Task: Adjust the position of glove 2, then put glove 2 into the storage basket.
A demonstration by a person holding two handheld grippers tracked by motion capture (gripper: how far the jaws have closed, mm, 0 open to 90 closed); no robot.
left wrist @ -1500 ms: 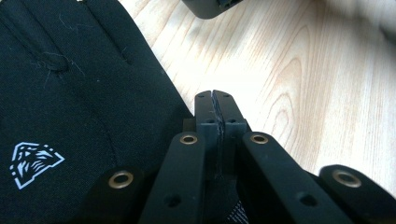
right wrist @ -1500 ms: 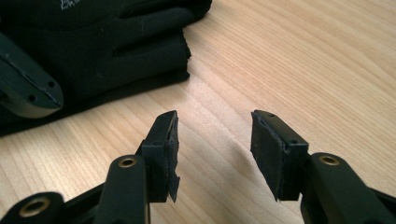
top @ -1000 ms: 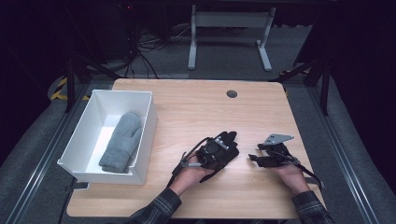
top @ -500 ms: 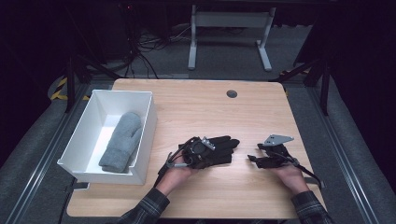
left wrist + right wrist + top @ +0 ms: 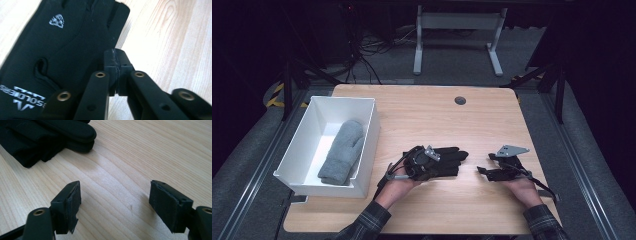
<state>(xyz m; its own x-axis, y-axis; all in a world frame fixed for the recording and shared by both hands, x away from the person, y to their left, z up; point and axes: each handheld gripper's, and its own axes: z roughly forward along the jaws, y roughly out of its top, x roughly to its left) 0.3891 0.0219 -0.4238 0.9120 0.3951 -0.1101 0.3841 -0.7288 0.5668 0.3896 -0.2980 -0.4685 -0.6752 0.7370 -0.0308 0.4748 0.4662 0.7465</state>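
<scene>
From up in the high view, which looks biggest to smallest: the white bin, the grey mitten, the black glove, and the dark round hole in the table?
1. White bin
2. Grey mitten
3. Black glove, close to the mitten in size; the left tool hides part of it, so that ranking is unsure
4. Round hole

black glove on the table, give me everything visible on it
The black glove lies flat on the wooden table, near the front edge between the two hands, fingers pointing toward the right gripper. It looks like smooth stretch fabric, with a pale printed emblem on the back and pale lettering near the cuff. The left gripper sits over its cuff end, jaws shut; whether they pinch fabric is unclear.
</scene>
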